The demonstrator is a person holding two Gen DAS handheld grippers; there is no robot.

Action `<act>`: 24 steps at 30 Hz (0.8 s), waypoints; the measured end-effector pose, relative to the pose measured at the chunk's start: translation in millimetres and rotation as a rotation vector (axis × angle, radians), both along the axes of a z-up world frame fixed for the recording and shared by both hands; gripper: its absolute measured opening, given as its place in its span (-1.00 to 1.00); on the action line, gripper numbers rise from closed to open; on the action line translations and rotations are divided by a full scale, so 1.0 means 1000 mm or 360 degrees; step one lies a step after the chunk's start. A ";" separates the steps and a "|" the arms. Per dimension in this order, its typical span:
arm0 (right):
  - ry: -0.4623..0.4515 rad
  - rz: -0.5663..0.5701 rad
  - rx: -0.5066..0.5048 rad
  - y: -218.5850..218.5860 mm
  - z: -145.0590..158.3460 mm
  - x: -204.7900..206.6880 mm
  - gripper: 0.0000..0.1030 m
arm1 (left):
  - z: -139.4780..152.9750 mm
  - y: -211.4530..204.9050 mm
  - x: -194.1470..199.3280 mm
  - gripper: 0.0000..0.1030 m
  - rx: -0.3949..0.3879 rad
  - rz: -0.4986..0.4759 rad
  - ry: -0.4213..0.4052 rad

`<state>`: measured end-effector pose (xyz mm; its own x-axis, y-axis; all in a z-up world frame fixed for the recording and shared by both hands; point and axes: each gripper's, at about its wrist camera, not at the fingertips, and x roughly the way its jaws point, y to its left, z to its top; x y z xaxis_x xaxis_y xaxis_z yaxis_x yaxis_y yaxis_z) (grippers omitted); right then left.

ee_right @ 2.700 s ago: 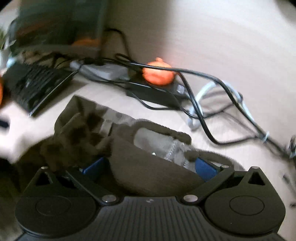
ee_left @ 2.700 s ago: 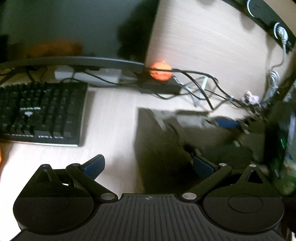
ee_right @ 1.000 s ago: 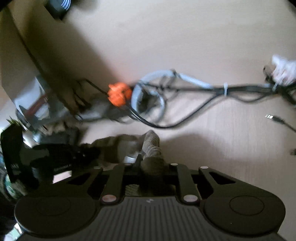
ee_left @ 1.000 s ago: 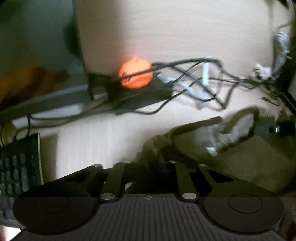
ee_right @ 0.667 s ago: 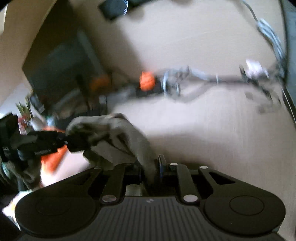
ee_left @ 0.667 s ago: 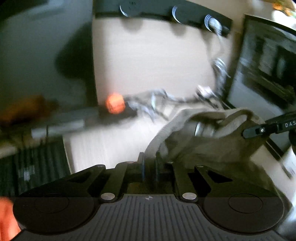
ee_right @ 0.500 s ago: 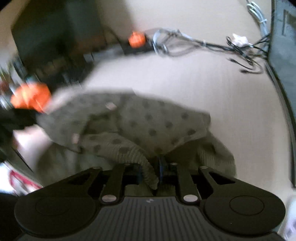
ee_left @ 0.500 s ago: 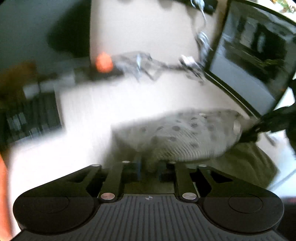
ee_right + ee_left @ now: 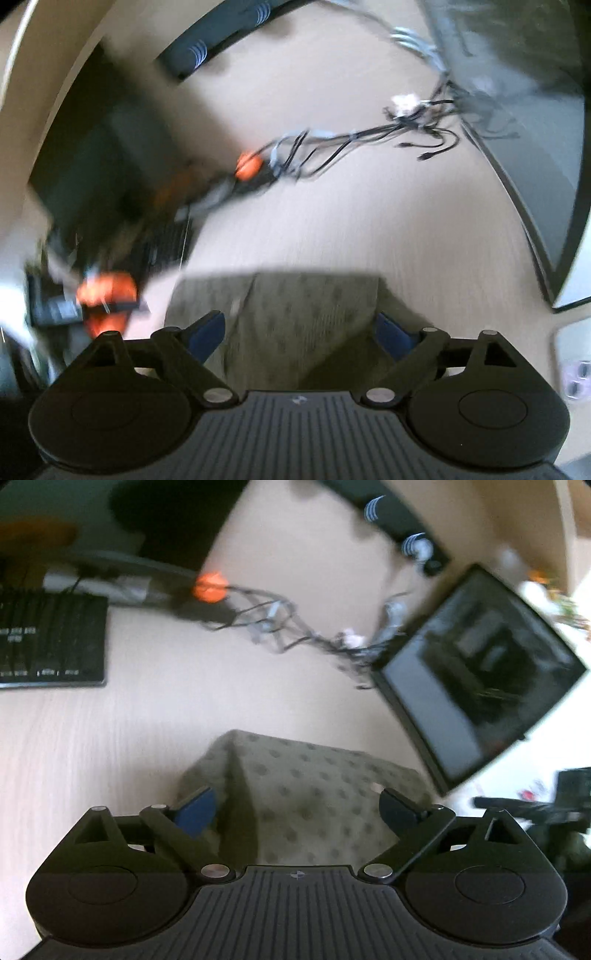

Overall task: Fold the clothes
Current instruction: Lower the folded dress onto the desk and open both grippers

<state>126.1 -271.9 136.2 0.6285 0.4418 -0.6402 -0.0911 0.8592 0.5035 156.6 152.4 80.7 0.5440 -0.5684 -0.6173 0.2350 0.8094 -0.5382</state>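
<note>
An olive-green garment with dark dots (image 9: 314, 786) lies folded on the light wooden desk (image 9: 110, 738), close in front of both grippers. My left gripper (image 9: 295, 805) is open, its blue-padded fingers spread over the cloth and holding nothing. In the right wrist view the same garment (image 9: 280, 317) lies flat below my right gripper (image 9: 299, 328), which is also open and empty, fingers either side of the cloth.
A black keyboard (image 9: 48, 638) lies at the left. A tangle of cables (image 9: 280, 627) with an orange object (image 9: 209, 586) runs along the back. A dark monitor (image 9: 476, 679) stands at the right. The other gripper's orange part (image 9: 107, 295) shows at the left.
Both grippers were shut on the garment, lifted it and spread it out. Now both have opened and let go, and the garment lies flat and folded on the desk.
</note>
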 end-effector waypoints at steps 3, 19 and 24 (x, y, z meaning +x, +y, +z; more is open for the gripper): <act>0.0154 -0.0028 -0.0012 0.009 -0.037 0.035 0.74 | -0.023 -0.021 0.026 0.91 -0.0057 -0.0022 0.0156; 0.0092 0.0299 0.0095 0.038 -0.081 0.175 0.74 | -0.007 -0.045 0.110 0.91 0.0084 0.0096 -0.0028; 0.0204 0.0317 0.0292 0.029 -0.101 0.181 0.76 | -0.036 -0.047 0.108 0.91 -0.0027 0.0064 0.0131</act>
<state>307.0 -243.1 34.8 0.4370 0.6642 -0.6065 -0.1747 0.7241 0.6672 265.0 105.4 44.8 0.5145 -0.5577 -0.6513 0.1569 0.8080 -0.5679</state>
